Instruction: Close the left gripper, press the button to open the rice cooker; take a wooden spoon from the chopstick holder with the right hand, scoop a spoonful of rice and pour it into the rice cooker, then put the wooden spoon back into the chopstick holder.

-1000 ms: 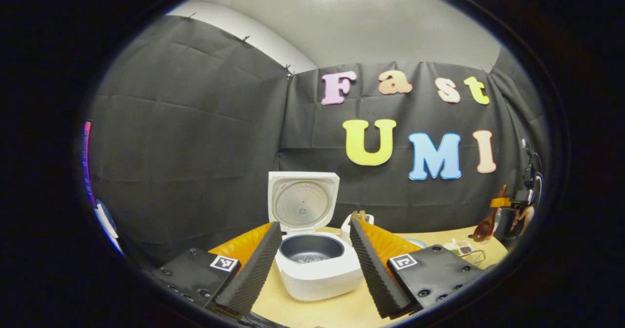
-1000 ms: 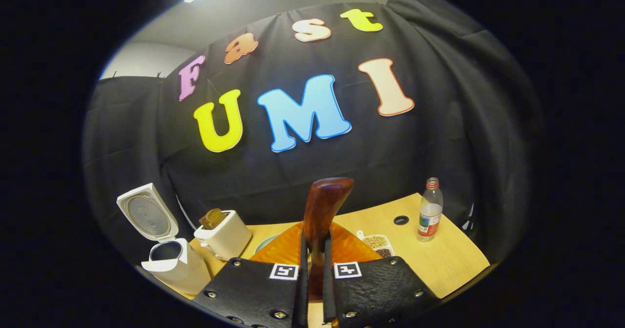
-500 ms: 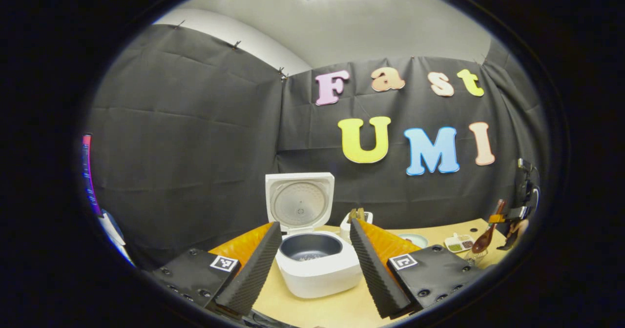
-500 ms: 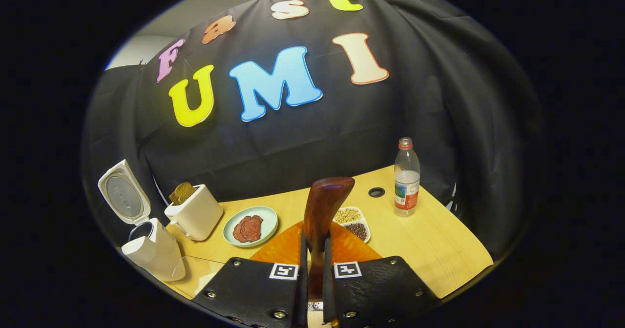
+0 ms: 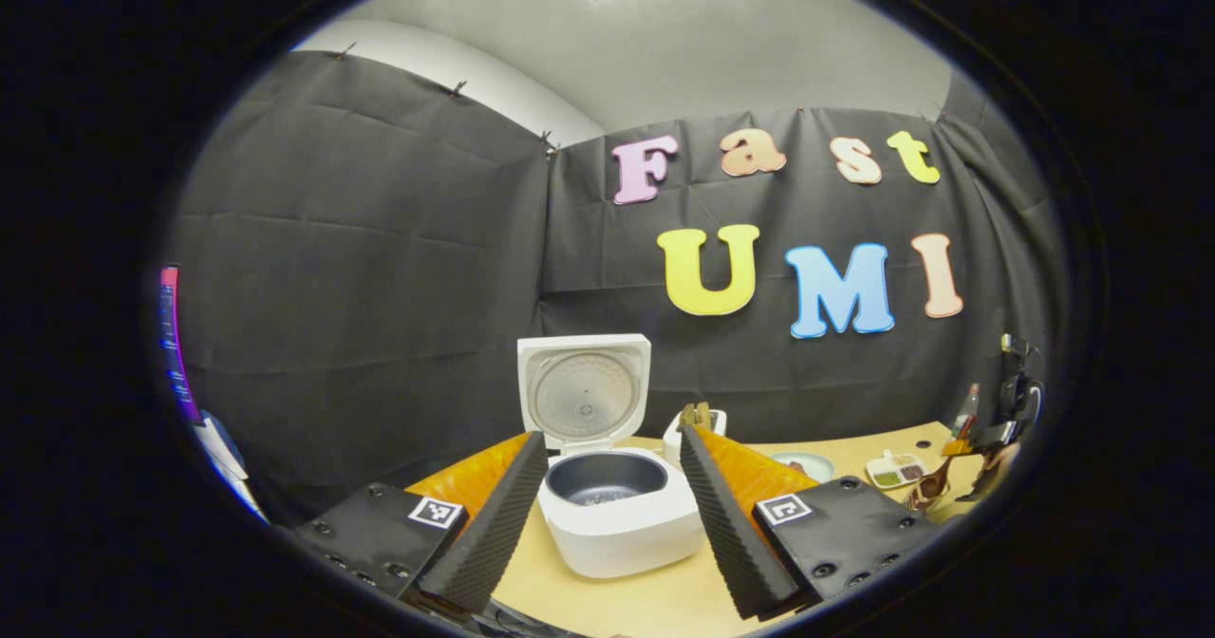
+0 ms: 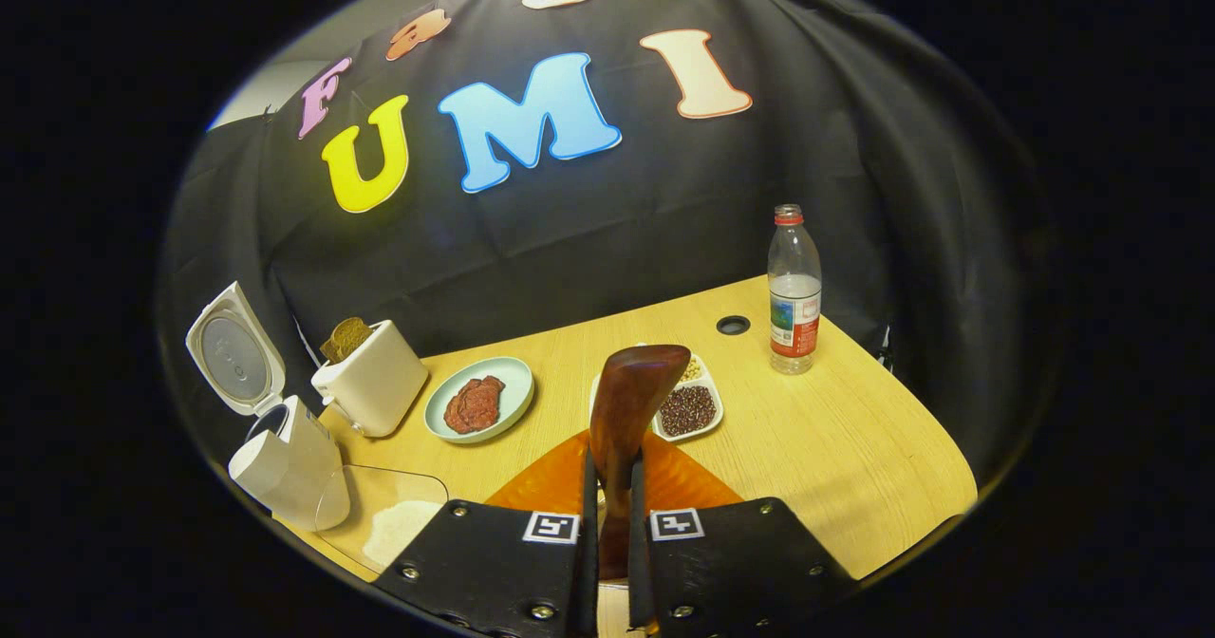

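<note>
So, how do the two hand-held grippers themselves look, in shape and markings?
The left gripper has two wedge-shaped fingers with ribbed inner pads, glossy orange backs and flat black textured plates fixed by screws. Each plate bears a small square black-and-white marker. The right gripper has the same black screwed plates, square markers and an orange shell.

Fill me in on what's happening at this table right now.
A person is working with two handheld claws. The right claw is shut on a wooden spoon, held above the table near a divided dish of grains. The left claw is open, pointing at the rice cooker, whose lid stands open. There seem to be grains in the pot. A toaster, a plate and a water bottle also sit on the table.
</note>
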